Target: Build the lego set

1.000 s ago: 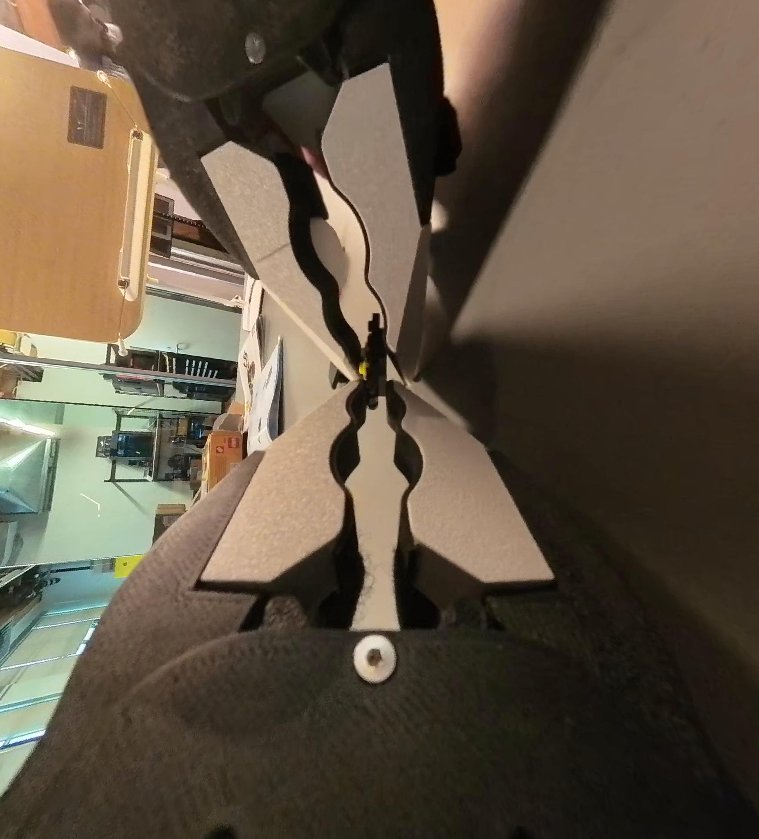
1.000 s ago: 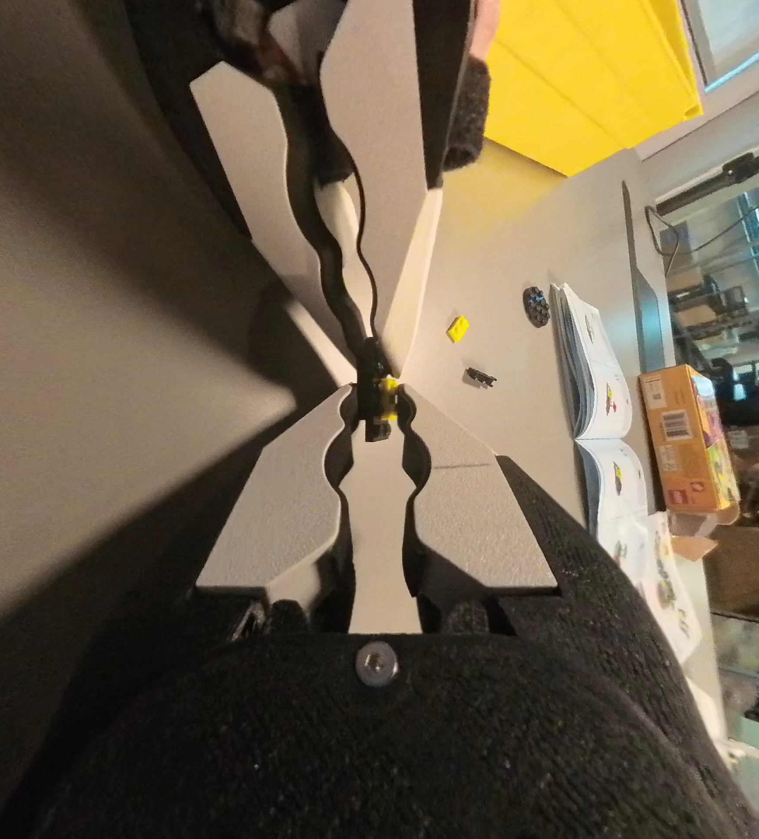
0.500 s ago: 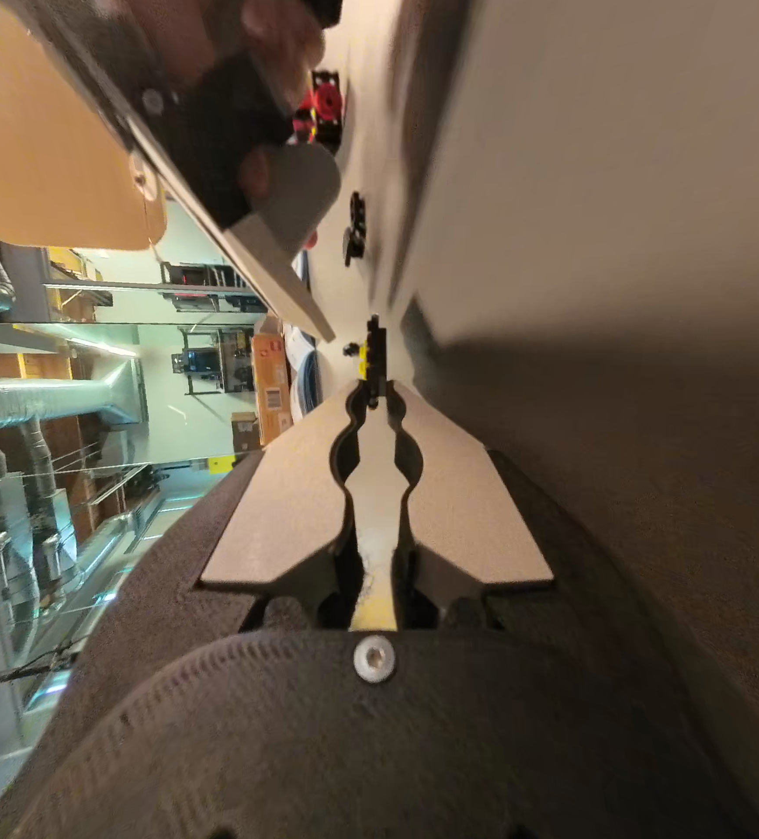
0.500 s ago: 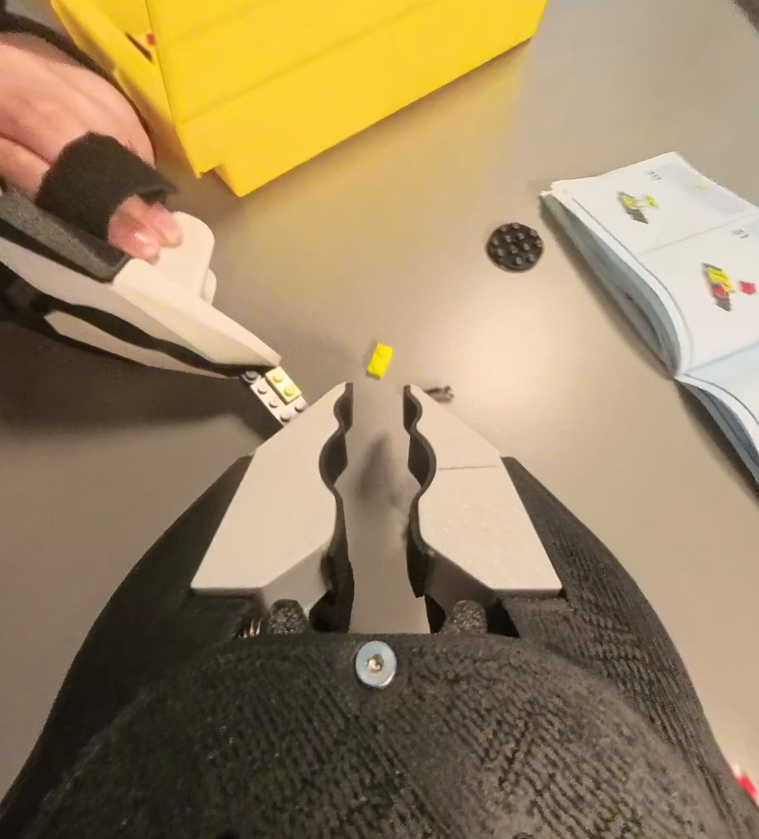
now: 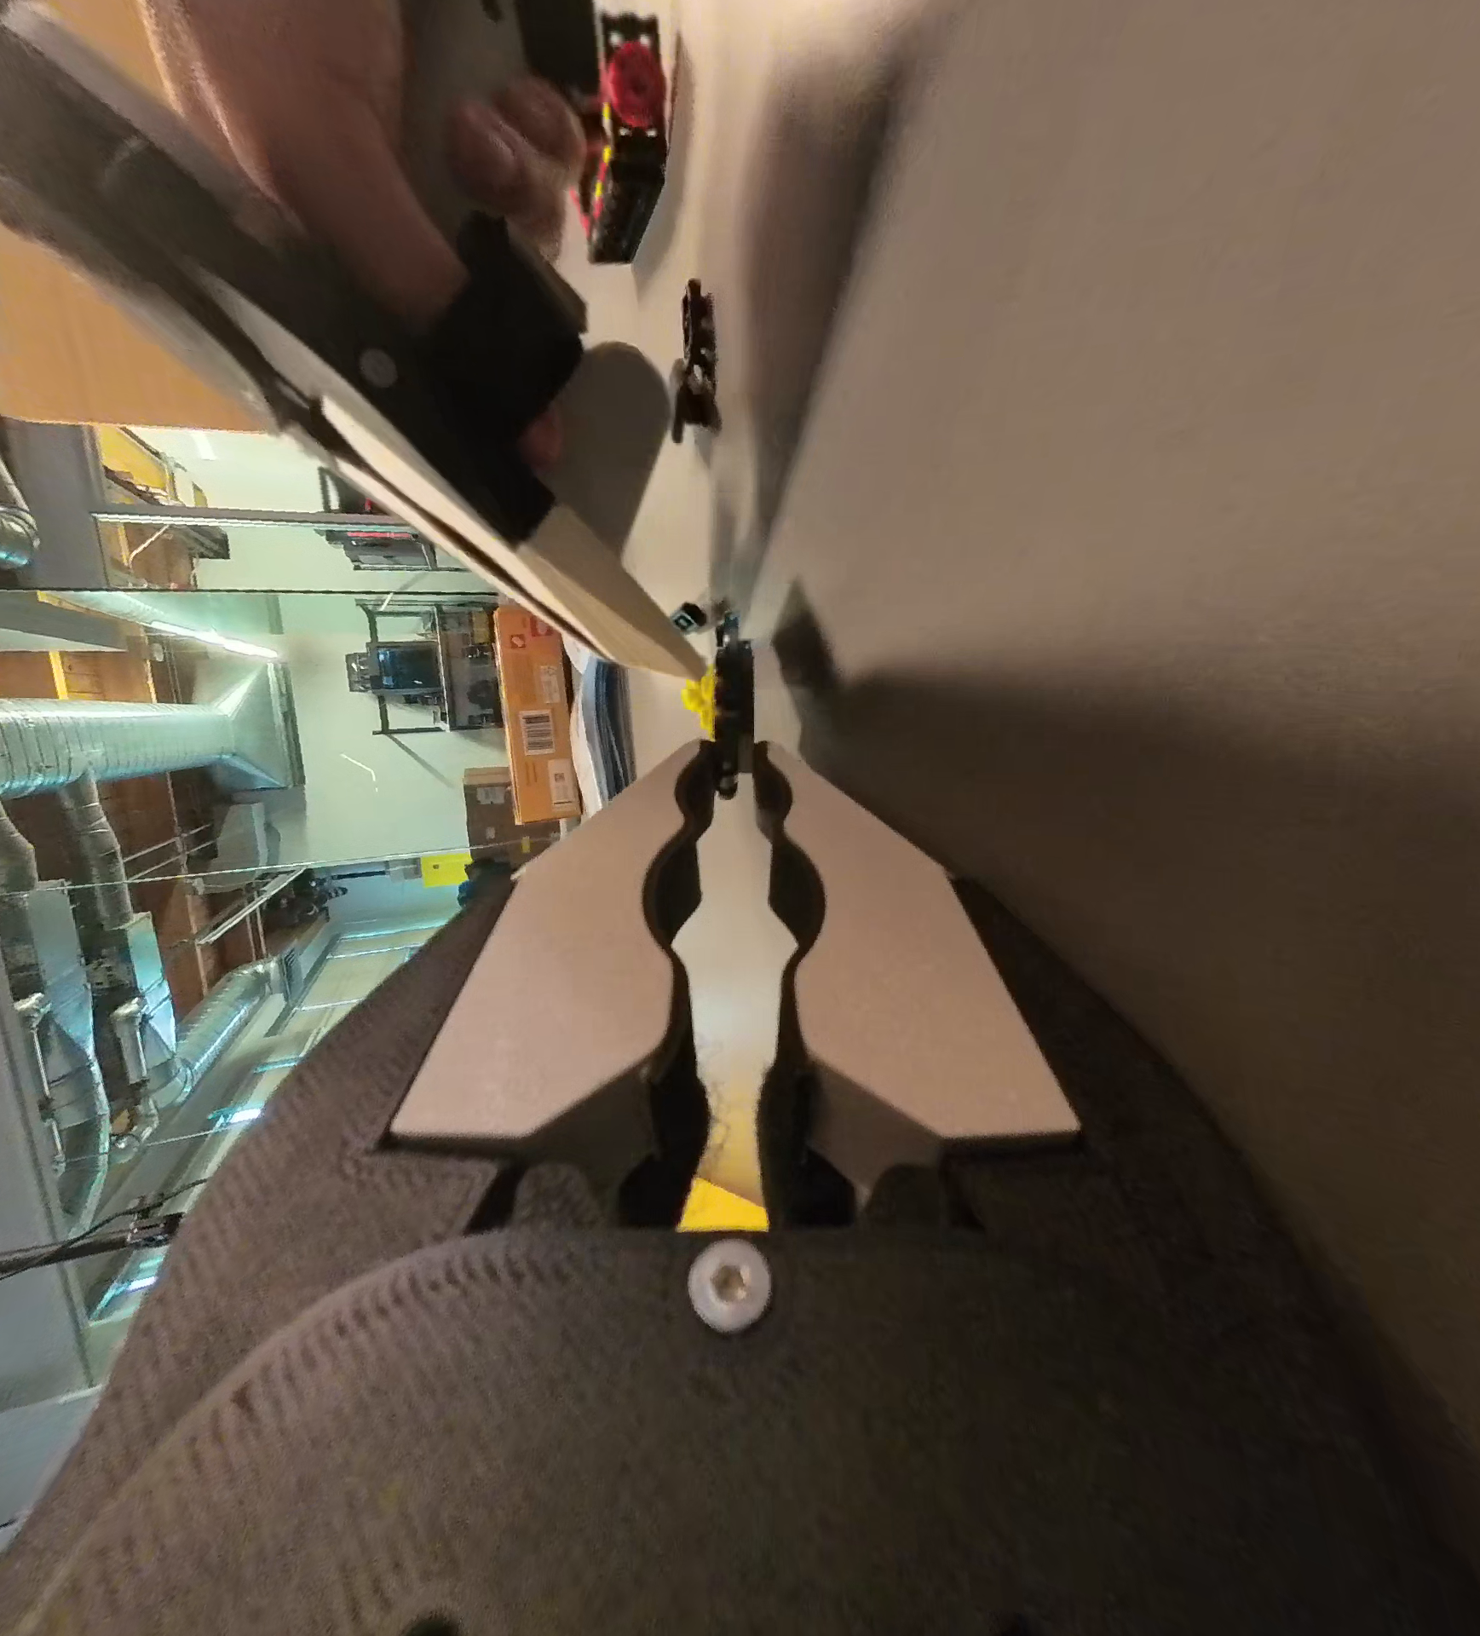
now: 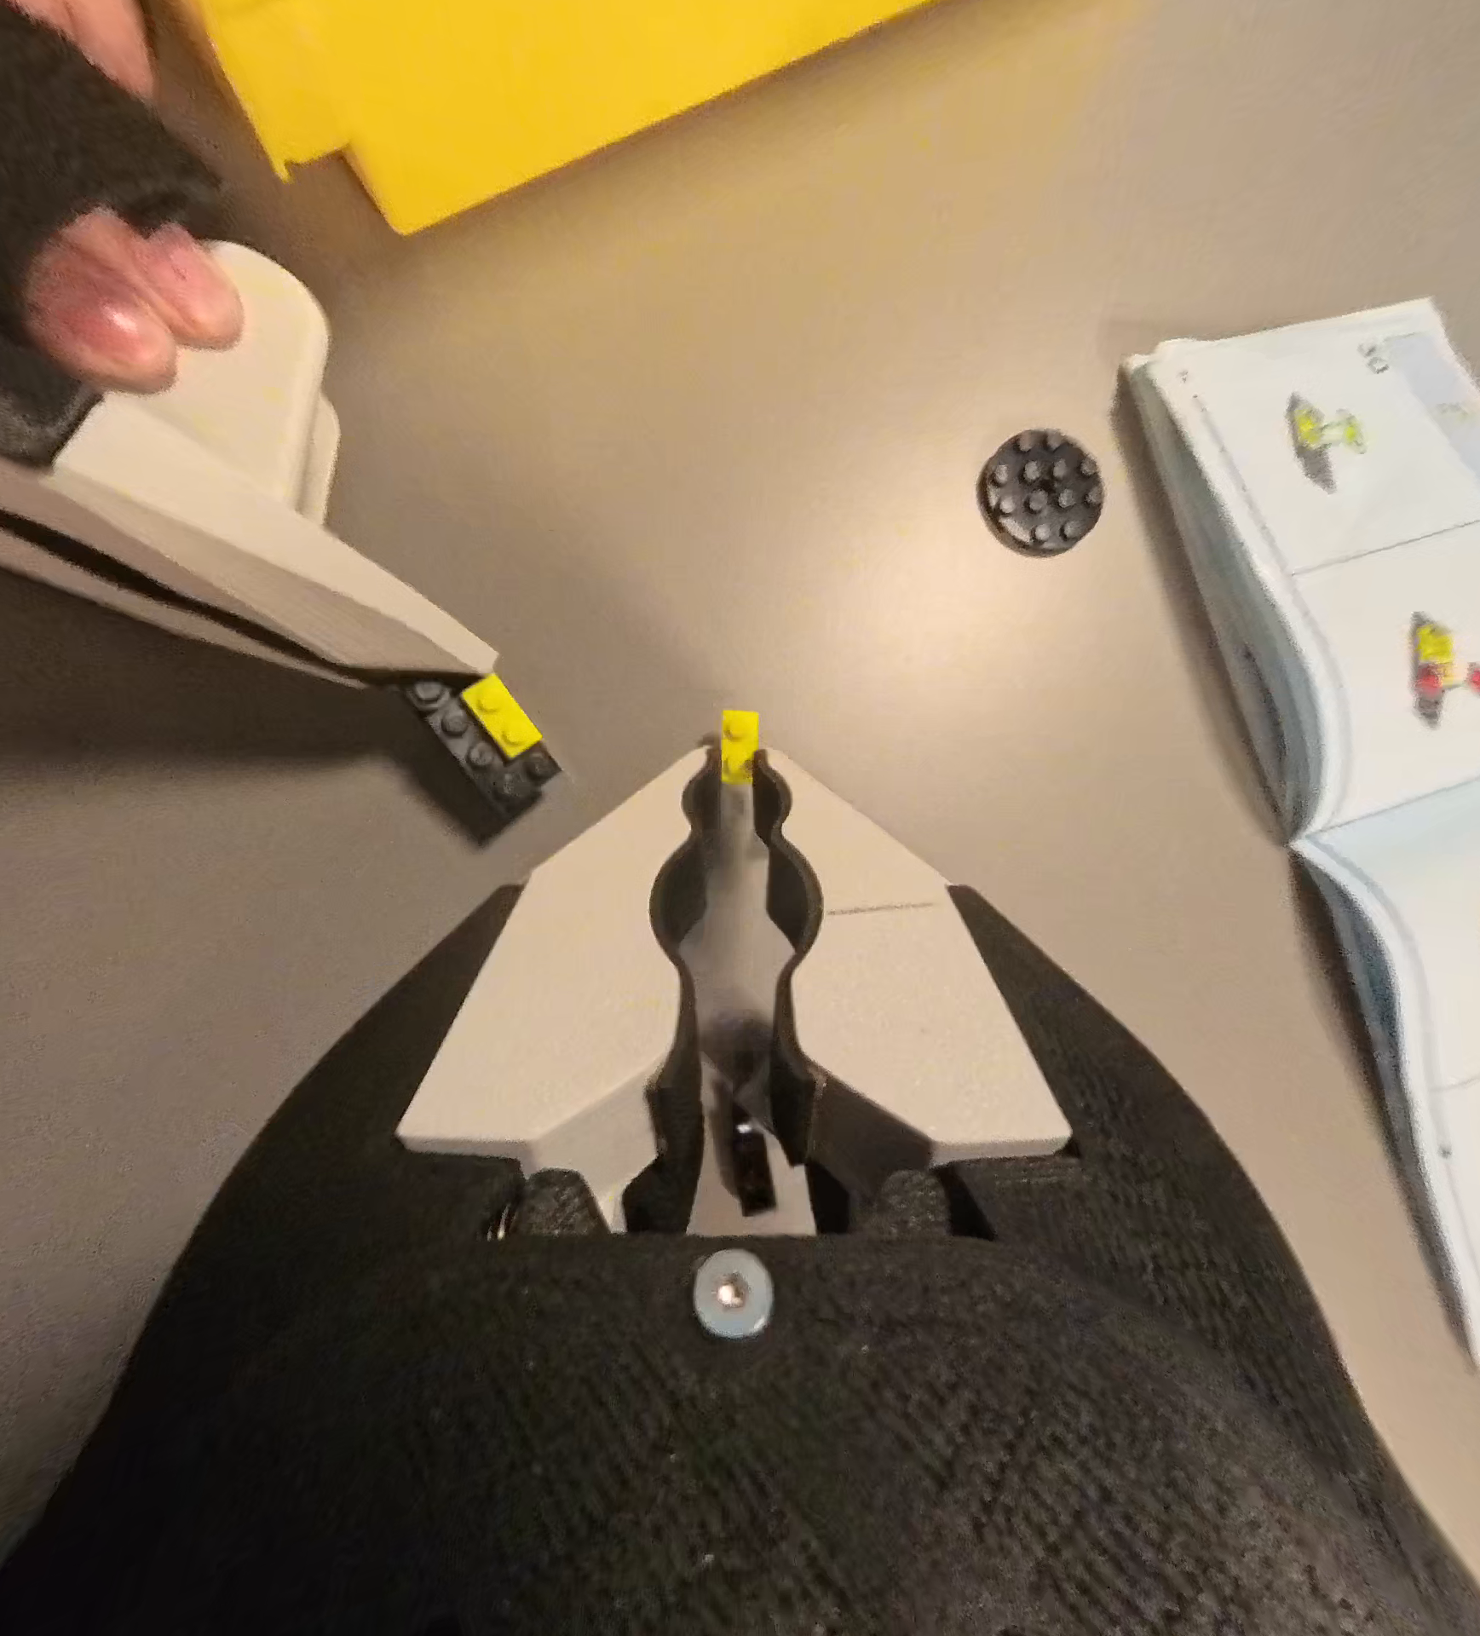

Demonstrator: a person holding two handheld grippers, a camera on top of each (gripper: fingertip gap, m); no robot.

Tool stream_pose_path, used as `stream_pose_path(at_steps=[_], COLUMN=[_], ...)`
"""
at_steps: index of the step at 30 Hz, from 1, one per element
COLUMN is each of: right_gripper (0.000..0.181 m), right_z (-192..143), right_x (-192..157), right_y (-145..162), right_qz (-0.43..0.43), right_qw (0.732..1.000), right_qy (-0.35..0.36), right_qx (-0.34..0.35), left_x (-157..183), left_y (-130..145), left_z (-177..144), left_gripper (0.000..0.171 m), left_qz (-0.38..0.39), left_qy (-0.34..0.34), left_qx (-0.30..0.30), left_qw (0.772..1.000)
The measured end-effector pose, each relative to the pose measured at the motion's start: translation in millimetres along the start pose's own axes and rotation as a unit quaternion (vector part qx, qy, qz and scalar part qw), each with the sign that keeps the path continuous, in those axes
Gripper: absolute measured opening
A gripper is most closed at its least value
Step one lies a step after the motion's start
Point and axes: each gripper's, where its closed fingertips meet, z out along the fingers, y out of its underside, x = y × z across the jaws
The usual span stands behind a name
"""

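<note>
My left gripper (image 5: 732,761) is shut on a small black plate with a yellow plate on top (image 5: 729,699), held on edge just above the table. In the right wrist view this black and yellow assembly (image 6: 488,739) sticks out of the left gripper (image 6: 462,668) at the left. My right gripper (image 6: 734,763) is shut on a small yellow plate (image 6: 739,742) at table level, a short way right of the assembly and apart from it. The right gripper's tip (image 5: 674,655) shows in the left wrist view close to the assembly.
A yellow bin (image 6: 541,88) stands at the back. A black round plate (image 6: 1041,491) and an open instruction booklet (image 6: 1382,708) lie to the right. A small black piece (image 6: 749,1177) lies under my right gripper. A red and black build (image 5: 630,133) and an orange box (image 5: 532,708) lie farther off. The gap from one gripper's tips to the other's is roughly 5 centimetres. From the right gripper's tips to the small black piece (image 6: 749,1177) is close to 9 centimetres.
My right gripper let go of the assembly, swung away, opened over the table and has now shut on the loose yellow plate. My left gripper kept its hold.
</note>
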Motion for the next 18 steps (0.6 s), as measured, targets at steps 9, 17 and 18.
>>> stream_pose_path(at_steps=[9,17,18], right_gripper=[0.005,0.005,0.005], right_z=[-46.0,-40.6,-40.7], right_x=[-58.2,-63.1,-63.3], right_y=[-16.5,-12.9,-12.5], right_qz=[-0.152,-0.173,-0.173], right_qw=[0.975,0.972,0.972], right_qy=[-0.154,-0.156,-0.157], right_qx=[0.048,0.038,0.038], left_x=[-13.7,-12.6,-12.5], left_y=[-14.5,-16.5,-16.8], left_z=[-9.0,-10.2,-10.3], left_gripper=[0.007,0.007,0.007], left_qz=[-0.041,-0.046,-0.047], left_qy=[-0.025,-0.018,-0.017], left_qx=[0.061,0.07,0.072], left_qw=[0.997,0.996,0.996])
